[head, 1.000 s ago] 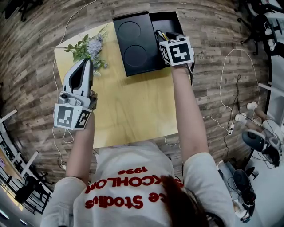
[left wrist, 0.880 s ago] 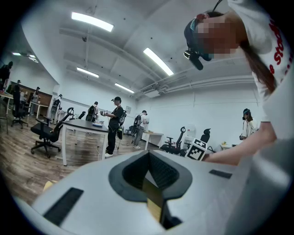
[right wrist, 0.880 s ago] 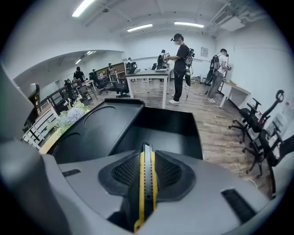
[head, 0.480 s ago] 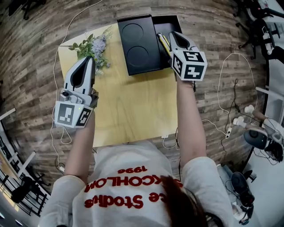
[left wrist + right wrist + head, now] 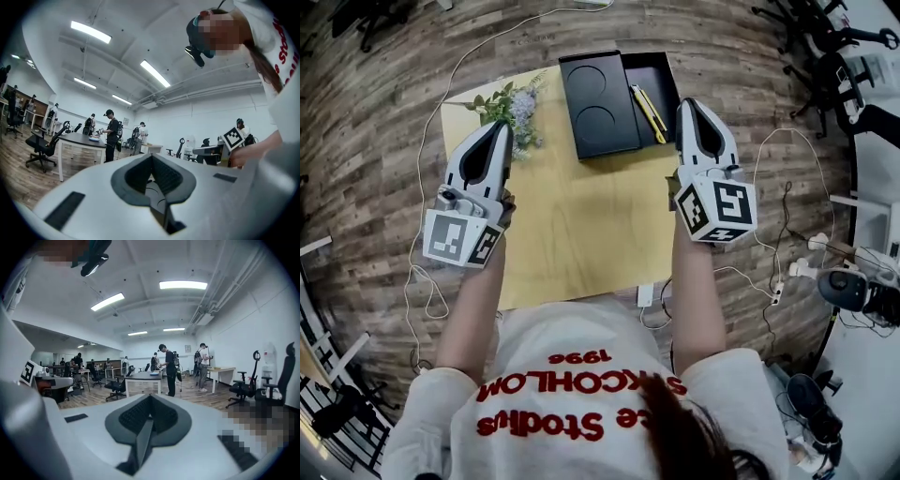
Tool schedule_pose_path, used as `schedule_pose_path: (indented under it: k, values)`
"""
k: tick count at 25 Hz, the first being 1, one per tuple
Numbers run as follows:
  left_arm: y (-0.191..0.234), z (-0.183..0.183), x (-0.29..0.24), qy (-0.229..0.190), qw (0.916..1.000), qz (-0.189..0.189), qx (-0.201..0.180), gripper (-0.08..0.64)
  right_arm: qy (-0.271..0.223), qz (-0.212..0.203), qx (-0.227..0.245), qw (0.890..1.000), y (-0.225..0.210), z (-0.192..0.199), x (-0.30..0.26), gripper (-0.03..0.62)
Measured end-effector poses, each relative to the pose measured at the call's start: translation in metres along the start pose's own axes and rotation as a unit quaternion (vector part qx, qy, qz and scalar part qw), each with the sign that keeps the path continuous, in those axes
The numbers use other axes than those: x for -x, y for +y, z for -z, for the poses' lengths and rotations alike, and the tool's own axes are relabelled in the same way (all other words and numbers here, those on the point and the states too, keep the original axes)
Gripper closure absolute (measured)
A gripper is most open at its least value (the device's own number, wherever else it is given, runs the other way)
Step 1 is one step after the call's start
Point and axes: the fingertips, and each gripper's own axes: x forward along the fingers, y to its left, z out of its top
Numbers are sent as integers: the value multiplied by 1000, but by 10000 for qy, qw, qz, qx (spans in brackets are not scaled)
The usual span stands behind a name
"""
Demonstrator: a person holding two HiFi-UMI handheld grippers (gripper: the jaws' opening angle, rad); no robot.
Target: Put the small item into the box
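yellow slim stick-like item (image 5: 649, 111) lies inside the open black rectangular box (image 5: 662, 77) on the pale wooden surface (image 5: 581, 225). right gripper (image 5: 687, 105), just beside the box, has its fingers (image 5: 138, 417) pressed together on nothing. left gripper (image 5: 503, 127), well apart from the box, has its fingers (image 5: 136, 174) together too, empty.

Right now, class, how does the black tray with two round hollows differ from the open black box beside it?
The black tray has two round hollows, both empty; the black box has one plain well holding a slim yellow item. The tray looks wider than the box. The tray lies nearer the flowers, the box nearer the table's right edge. Both are black, side by side at the table's far end.
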Motion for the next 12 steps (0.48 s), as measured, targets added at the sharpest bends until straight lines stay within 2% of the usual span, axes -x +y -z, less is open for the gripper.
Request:
schedule_pose_path:
  k: [4, 12]
  values:
    - [-16, -18, 8, -110, 9999, 28, -54, 552, -245, 35, 47, 9997, 7, -24, 37, 587]
    - [-17, -39, 34, -235, 9995, -59, -179, 552, -446, -107, 88, 9989, 38, -44, 81, 588]
